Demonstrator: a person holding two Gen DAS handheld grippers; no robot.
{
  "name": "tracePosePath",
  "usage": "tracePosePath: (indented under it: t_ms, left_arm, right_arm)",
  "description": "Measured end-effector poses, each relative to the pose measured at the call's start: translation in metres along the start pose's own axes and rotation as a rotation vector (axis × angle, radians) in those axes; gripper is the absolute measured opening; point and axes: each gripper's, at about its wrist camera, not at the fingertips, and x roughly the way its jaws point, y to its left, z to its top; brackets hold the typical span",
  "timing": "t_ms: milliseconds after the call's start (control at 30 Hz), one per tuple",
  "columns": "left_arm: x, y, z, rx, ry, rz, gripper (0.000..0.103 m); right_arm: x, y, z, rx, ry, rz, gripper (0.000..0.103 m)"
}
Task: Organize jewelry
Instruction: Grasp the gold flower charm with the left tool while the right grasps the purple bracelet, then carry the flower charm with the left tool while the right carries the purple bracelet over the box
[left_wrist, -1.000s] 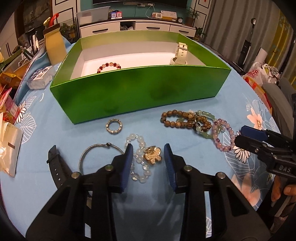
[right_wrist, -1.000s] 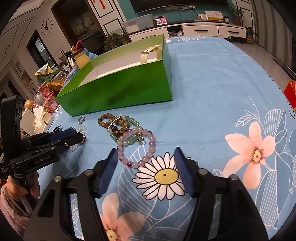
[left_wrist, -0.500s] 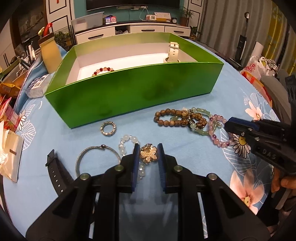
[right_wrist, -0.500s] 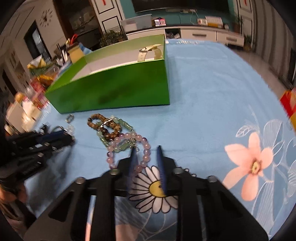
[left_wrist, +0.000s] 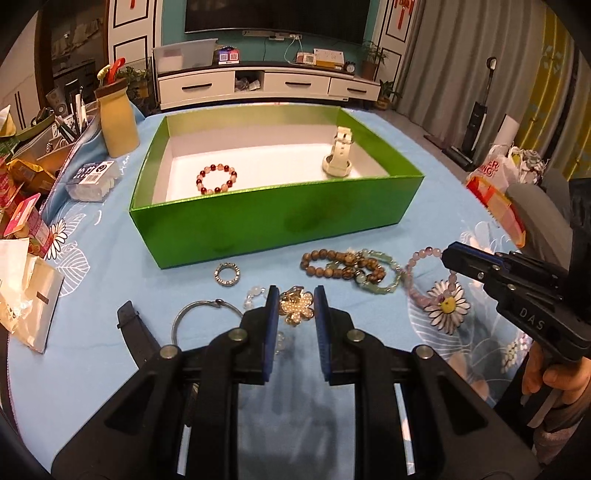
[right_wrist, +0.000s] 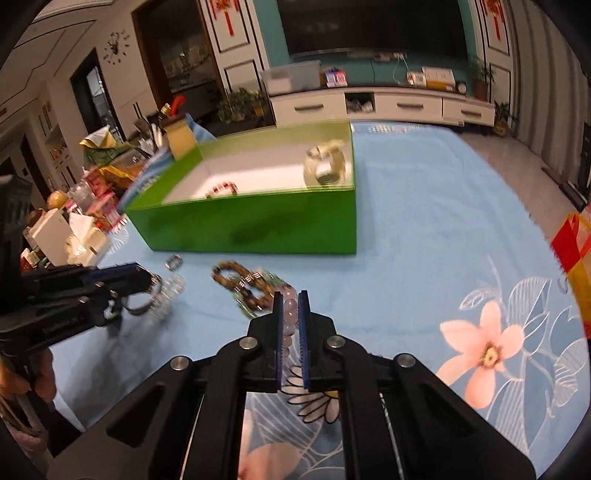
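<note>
Blurring right tool (right_wrist: 290, 314) around half-hidden purple bracelet (right_wrist: 290, 315)

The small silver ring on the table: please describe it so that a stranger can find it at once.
Start at the green box on the blue tablecloth. Just in front of its near wall, toward the left, lies the small silver ring, alone and flat. Unlike the thin open bangle nearer the camera, it is small, thick and studded.

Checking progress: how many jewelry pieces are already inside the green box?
2: a red-and-white beaded bracelet at the green box's left, a white watch standing at its right.
</note>
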Motion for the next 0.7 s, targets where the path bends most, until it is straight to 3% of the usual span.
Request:
tracePosePath:
  t_ms: [267, 700]
  left_arm:
    - [-0.017, 0.002, 0.005, -0.022, -0.018, -0.015, 0.019]
    - [-0.039, -0.003, 0.012, -0.026, -0.052, -0.001, 0.019]
  right_arm:
    - [-0.024, 0.016, 0.013, -0.024, -0.077, 0.032, 0.007]
    - [-0.038, 0.020, 0.019, -0.018, -0.115, 0.046, 0.007]
